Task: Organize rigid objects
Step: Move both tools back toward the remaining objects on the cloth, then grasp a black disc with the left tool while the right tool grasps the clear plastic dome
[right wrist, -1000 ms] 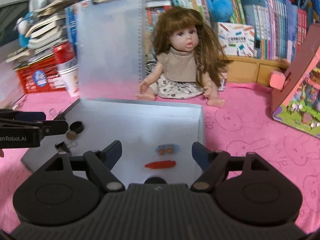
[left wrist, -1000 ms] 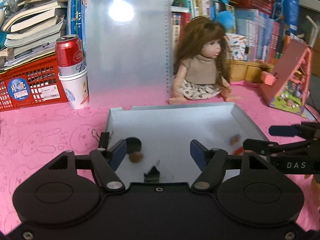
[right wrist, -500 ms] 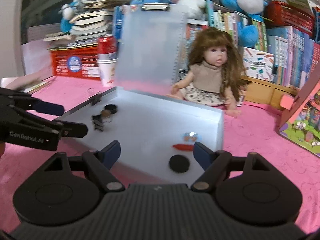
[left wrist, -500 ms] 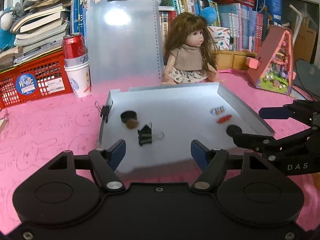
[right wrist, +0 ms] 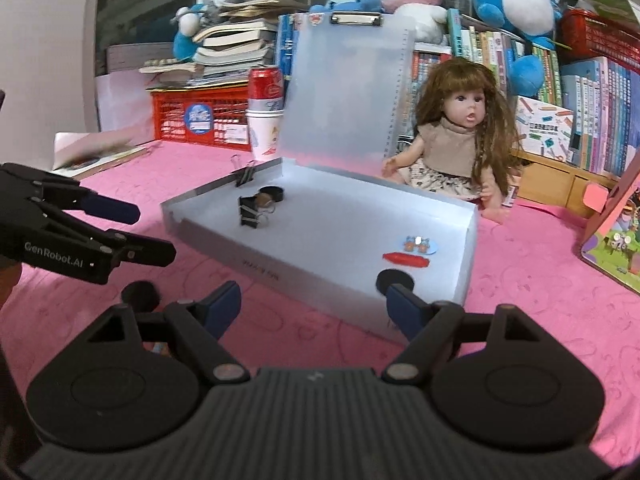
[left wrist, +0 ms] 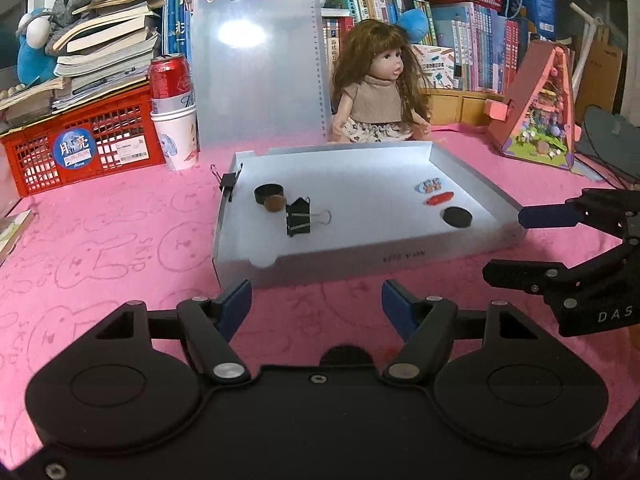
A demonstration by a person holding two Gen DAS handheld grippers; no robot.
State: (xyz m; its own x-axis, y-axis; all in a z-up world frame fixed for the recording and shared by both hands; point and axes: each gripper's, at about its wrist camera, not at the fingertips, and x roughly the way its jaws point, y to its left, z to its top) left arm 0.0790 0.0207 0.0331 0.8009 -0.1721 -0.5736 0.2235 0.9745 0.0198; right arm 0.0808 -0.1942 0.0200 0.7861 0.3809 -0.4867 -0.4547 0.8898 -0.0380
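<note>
A shallow grey tray lies on the pink cloth. In it are a black binder clip, a black ring, a brown ball, a black disc, a red piece and a blue badge. Another binder clip is clamped on the tray's left rim. My left gripper is open and empty in front of the tray. My right gripper is open and empty at the tray's right front corner. A black disc lies on the cloth.
A doll sits behind the tray, beside an upright clipboard. A red can in a paper cup and a red crate with books stand at the back left. A toy house is at the right.
Both grippers have pulled back from over the tray to the cloth in front of it. The black disc now lies in the tray's right front corner.
</note>
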